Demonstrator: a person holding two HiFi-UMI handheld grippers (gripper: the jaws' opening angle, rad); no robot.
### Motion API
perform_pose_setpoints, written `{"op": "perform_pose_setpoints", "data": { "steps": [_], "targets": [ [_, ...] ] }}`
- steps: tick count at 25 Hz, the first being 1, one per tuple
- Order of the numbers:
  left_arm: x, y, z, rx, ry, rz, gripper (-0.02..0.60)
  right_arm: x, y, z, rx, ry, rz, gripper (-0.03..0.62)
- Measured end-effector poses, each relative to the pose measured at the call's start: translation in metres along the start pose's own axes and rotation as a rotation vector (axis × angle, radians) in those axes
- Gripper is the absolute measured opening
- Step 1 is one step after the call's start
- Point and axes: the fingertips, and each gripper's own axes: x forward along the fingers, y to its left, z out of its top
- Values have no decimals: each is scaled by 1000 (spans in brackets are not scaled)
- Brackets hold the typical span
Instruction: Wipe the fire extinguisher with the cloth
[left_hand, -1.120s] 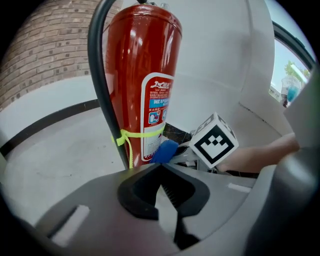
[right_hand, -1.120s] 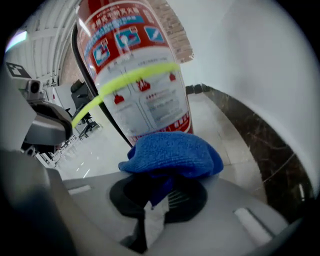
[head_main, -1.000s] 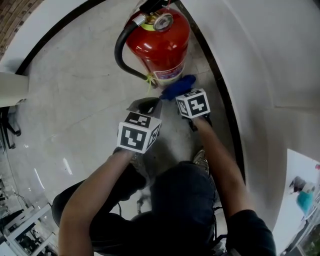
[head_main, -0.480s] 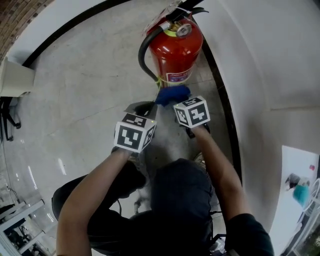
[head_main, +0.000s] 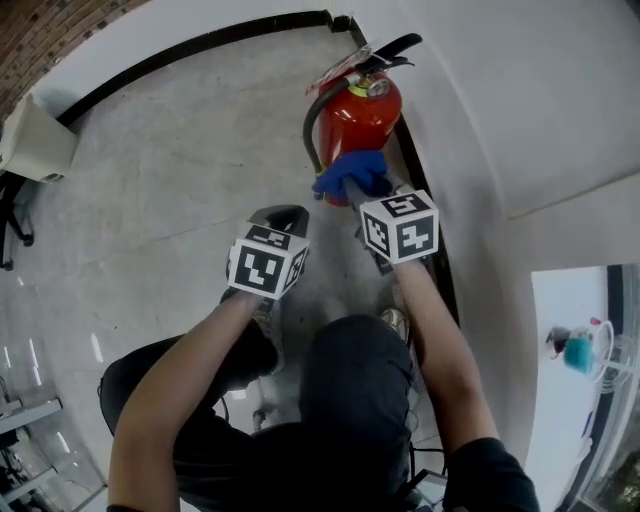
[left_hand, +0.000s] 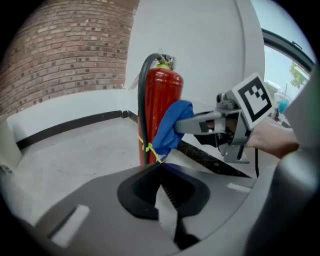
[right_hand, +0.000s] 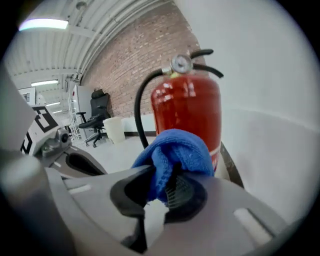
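A red fire extinguisher (head_main: 362, 122) with a black hose stands on the floor against the white wall; it also shows in the left gripper view (left_hand: 162, 107) and close up in the right gripper view (right_hand: 192, 110). My right gripper (head_main: 352, 183) is shut on a bunched blue cloth (head_main: 353, 173), held against the front of the cylinder about halfway up. The cloth (right_hand: 176, 152) fills the right jaws, and from the left it appears as a blue wad (left_hand: 172, 127) beside the red body. My left gripper (head_main: 283, 217) hangs shut and empty to the left of the extinguisher, near its base (left_hand: 159, 165).
A black skirting strip (head_main: 190, 50) runs along the curved wall. A white bin (head_main: 35, 140) stands at far left. The person's knees and shoe (head_main: 392, 322) are just below the grippers. Office chairs (right_hand: 95, 117) stand far back in the right gripper view.
My right gripper has carried the blue cloth from the extinguisher's foot up its front to mid-height. The left gripper rose a little. The head view has tilted, so the extinguisher looks farther off.
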Motion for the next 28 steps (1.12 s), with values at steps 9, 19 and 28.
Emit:
{"op": "perform_pose_setpoints", "data": {
  "steps": [9, 19, 28],
  "targets": [
    [-34, 4, 20, 22, -67, 33, 6, -24, 35, 92, -128, -133, -6, 35],
    [-33, 14, -4, 19, -34, 31, 6, 10, 42, 73, -188, -88, 8, 35],
    [5, 15, -23, -30, 14, 0, 6, 42, 14, -26, -81, 28, 7, 35]
  ]
}}
